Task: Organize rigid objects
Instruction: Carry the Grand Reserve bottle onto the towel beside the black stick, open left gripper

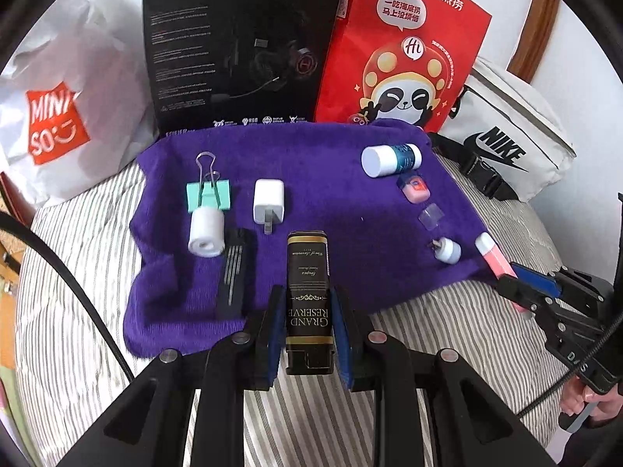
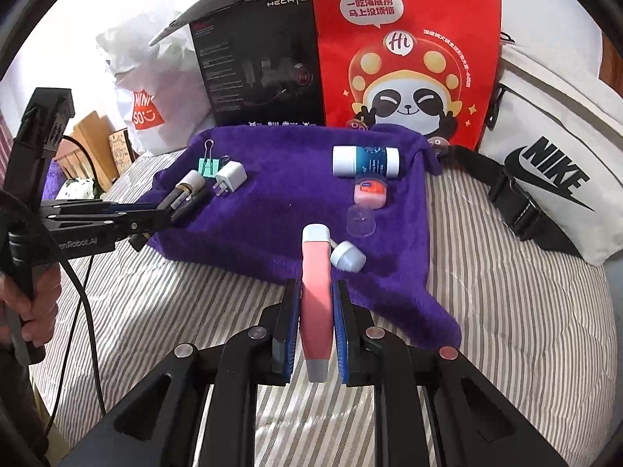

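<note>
Both tools were gripping: the left tool (image 1: 307, 325) clamped a black tin (image 1: 308, 292), the right tool (image 2: 317, 329) a pink tube (image 2: 316, 292), both above the towel's (image 1: 319, 179) near edge. Clip (image 1: 208, 192), charger (image 1: 268, 202) and bottle (image 1: 391, 159) lay on it; judged mid-task.

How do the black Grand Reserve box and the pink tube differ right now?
The black Grand Reserve box is squared and dark with gold lettering; the pink tube is rounded, plain pink, with grey ends. The box sits in the left gripper, the tube in the right gripper. Shared: each is long and narrow, clamped between blue pads, pointing toward the purple towel.
</note>
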`<state>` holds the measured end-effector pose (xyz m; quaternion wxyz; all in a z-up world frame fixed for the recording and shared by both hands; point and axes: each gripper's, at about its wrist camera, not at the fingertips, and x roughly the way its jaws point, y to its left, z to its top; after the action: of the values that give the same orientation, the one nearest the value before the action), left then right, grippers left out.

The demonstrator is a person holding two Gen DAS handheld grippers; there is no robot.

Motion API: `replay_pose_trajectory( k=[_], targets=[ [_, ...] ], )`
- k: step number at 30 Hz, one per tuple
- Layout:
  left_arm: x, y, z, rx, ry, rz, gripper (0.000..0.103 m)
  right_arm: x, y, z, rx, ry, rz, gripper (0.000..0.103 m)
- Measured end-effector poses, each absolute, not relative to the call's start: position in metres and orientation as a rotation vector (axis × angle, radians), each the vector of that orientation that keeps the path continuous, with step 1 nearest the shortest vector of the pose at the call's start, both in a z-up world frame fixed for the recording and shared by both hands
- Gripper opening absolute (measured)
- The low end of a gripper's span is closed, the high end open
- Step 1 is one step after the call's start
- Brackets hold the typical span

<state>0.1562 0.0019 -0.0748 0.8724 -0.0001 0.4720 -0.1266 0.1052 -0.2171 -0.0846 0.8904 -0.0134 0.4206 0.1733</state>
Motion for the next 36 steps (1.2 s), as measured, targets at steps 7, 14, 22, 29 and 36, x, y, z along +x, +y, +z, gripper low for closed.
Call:
replay_pose_trajectory(
  k=[7, 14, 22, 29, 36],
  targets=[
    [0.186, -0.007, -0.089, 0.014, 1.016, -0.277, 0.022, 0.111, -0.216, -0.086, -0.004, 0.876, 0.361, 0.017],
    [0.204, -0.012, -0.104, 0.038, 1.048, -0.276, 0.022, 0.115, -0.220, -0.092, 0.008, 0.896, 0.347, 0.017],
    [0.214, -0.013, -0.116, 0.080, 1.068, -0.269, 0.022, 0.121, -0.220, -0.094, 0.013, 0.900, 0.345, 0.017],
    [0.213, -0.017, -0.119, 0.128, 1.066, -0.261, 0.023, 0.126, -0.213, -0.096, 0.008, 0.902, 0.355, 0.017],
    [0.207, -0.017, -0.119, 0.116, 1.073, -0.275, 0.032, 0.129, -0.211, -0.093, 0.002, 0.893, 0.358, 0.017]
  ],
)
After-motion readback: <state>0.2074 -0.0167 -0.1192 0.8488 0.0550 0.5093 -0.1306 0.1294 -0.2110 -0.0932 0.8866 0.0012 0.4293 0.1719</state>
